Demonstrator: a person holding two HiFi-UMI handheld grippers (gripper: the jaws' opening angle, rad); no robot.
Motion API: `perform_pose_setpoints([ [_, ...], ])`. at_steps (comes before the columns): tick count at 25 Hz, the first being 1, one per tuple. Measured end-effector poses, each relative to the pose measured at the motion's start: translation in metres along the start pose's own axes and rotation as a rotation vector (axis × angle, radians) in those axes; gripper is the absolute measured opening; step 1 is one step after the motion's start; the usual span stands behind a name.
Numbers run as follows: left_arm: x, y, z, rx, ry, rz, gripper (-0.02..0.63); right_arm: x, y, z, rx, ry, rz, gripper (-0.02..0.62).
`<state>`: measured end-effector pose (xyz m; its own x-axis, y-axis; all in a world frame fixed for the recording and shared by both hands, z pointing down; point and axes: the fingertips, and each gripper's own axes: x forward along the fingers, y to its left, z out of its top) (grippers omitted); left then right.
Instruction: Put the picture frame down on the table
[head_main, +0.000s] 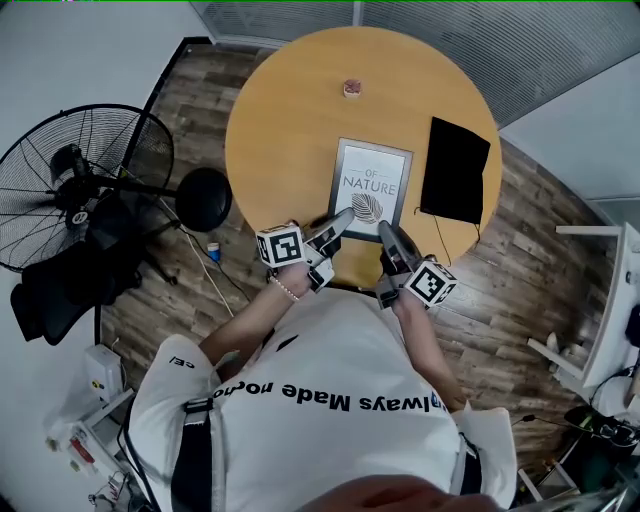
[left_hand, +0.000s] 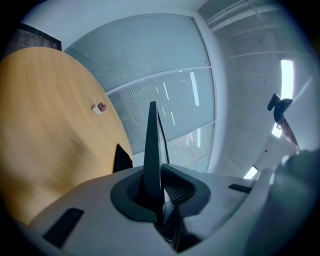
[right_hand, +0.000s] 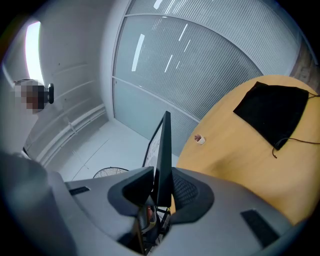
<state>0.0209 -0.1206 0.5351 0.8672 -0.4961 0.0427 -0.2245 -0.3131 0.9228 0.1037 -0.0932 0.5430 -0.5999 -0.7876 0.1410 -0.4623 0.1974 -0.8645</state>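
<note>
Left gripper (head_main: 345, 217) is clenched hard on the near edge of the picture frame (head_main: 370, 188). In the left gripper view the dark edge runs straight up between the two pads, and I see no gap on either side. Right gripper (head_main: 388, 232) has the same near edge, a little further to the right. In the right gripper view the edge sits between both pads with each one against it, so I'm calling that a grasp as well. Both grippers reach in side by side from the rim nearest me.

The frame is over the near half of the round wooden table (head_main: 290, 110), print side up, and I can read "OF NATURE" above a leaf. In both gripper views the tabletop spreads off to one side of the frame's edge. Whether the frame's back is resting on the wood, I can't tell from here.

Just beside the frame on the right, not touching it, a black cloth (head_main: 455, 170) lies flat, with a thin cord trailing towards the rim. A small pot (head_main: 351, 88) with something reddish in it stands on the far side, well apart from the frame. On the plank floor to the left stands a black fan (head_main: 85, 185)
</note>
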Motion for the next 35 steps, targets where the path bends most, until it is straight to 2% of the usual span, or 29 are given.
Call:
perform_pose_setpoints([
  [22,0.001,0.037,-0.018,0.064,0.082,0.093,0.055,0.005,-0.033,-0.022,-0.009,0.054,-0.084,0.123],
  [35,0.001,0.057,-0.025,0.07,0.136,0.136,0.066,0.012,-0.049,-0.032,-0.03,0.093,-0.117,0.132],
])
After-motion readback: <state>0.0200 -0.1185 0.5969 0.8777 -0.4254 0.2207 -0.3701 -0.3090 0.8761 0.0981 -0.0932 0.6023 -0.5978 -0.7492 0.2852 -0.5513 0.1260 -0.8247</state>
